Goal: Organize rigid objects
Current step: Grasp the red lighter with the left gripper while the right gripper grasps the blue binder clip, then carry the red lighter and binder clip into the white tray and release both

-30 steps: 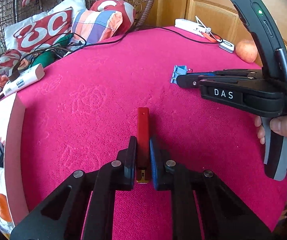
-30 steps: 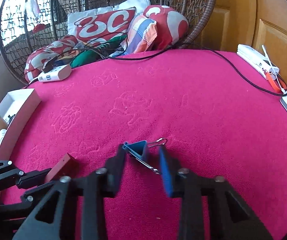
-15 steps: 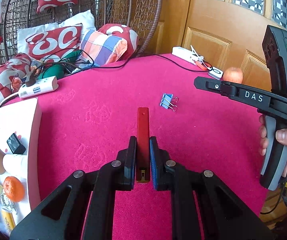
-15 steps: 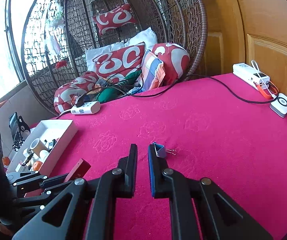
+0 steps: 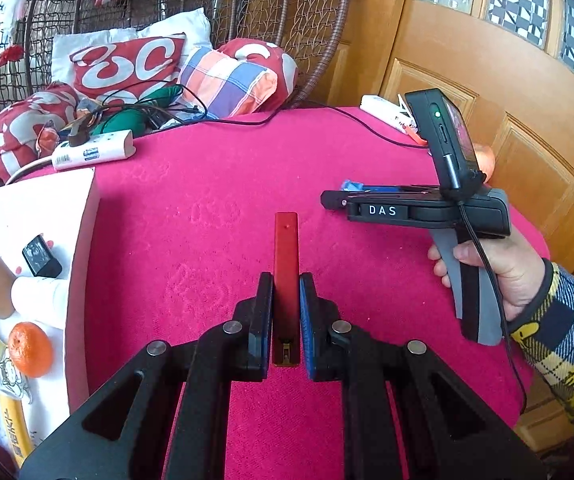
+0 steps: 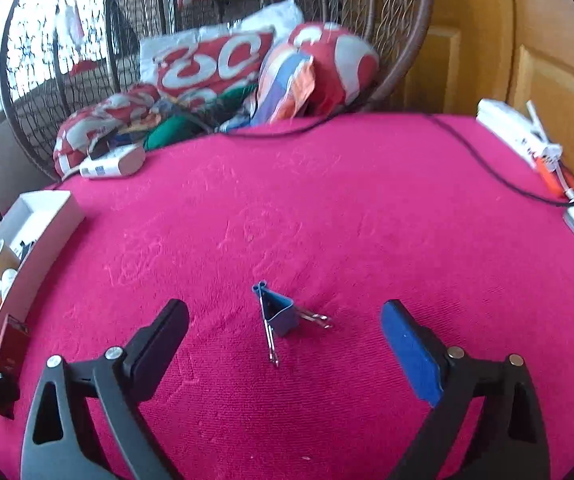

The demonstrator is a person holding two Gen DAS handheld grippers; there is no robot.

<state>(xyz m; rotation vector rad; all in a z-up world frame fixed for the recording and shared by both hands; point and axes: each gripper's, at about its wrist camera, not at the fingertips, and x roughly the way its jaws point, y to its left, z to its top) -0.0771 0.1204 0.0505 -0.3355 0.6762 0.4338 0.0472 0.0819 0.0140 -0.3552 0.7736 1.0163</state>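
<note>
My left gripper is shut on a long red bar and holds it over the pink tablecloth. The bar's end also shows at the left edge of the right wrist view. A blue binder clip lies on the cloth between the fingers of my right gripper, which is wide open around it without touching. In the left wrist view the right gripper is seen from the side, low over the cloth, with a bit of the blue clip beside it.
A white box with a tape roll, a black item, an orange and other small things stands at the table's left edge. A white power strip, black cables, a white charger and cushions lie at the back. An apple sits far right.
My right gripper went from shut and raised to wide open and low around the binder clip. My left gripper still holds the red bar and has shifted slightly toward the white box.
</note>
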